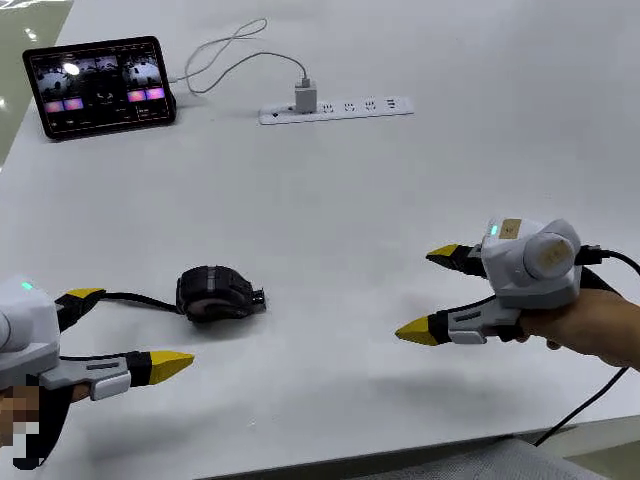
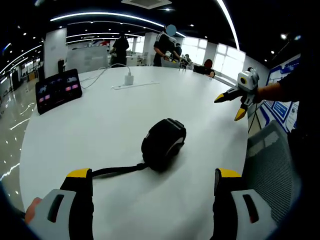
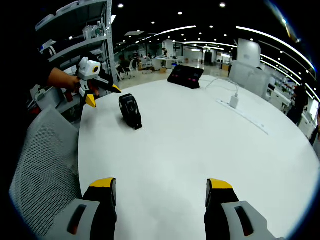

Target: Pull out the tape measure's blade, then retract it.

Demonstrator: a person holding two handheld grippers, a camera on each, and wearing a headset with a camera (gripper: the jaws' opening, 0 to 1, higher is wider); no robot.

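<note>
A black tape measure (image 1: 214, 293) lies on the white table (image 1: 330, 200), its black wrist strap (image 1: 135, 298) trailing left. Its blade is not drawn out. My left gripper (image 1: 138, 332) hovers open just left of it, the strap running between the yellow-tipped jaws; in the left gripper view the tape measure (image 2: 163, 143) lies ahead of the left gripper (image 2: 152, 175). My right gripper (image 1: 430, 295) is open at the right, well apart from the tape measure, with nothing between its jaws. From the right gripper view the tape measure (image 3: 130, 110) is far ahead of the right gripper (image 3: 160, 189).
A tablet (image 1: 100, 85) with a lit screen leans at the far left. A white power strip (image 1: 337, 108) with a charger and cable lies at the back middle. A grey mesh chair (image 3: 42, 170) stands by the table's near edge. People stand in the background.
</note>
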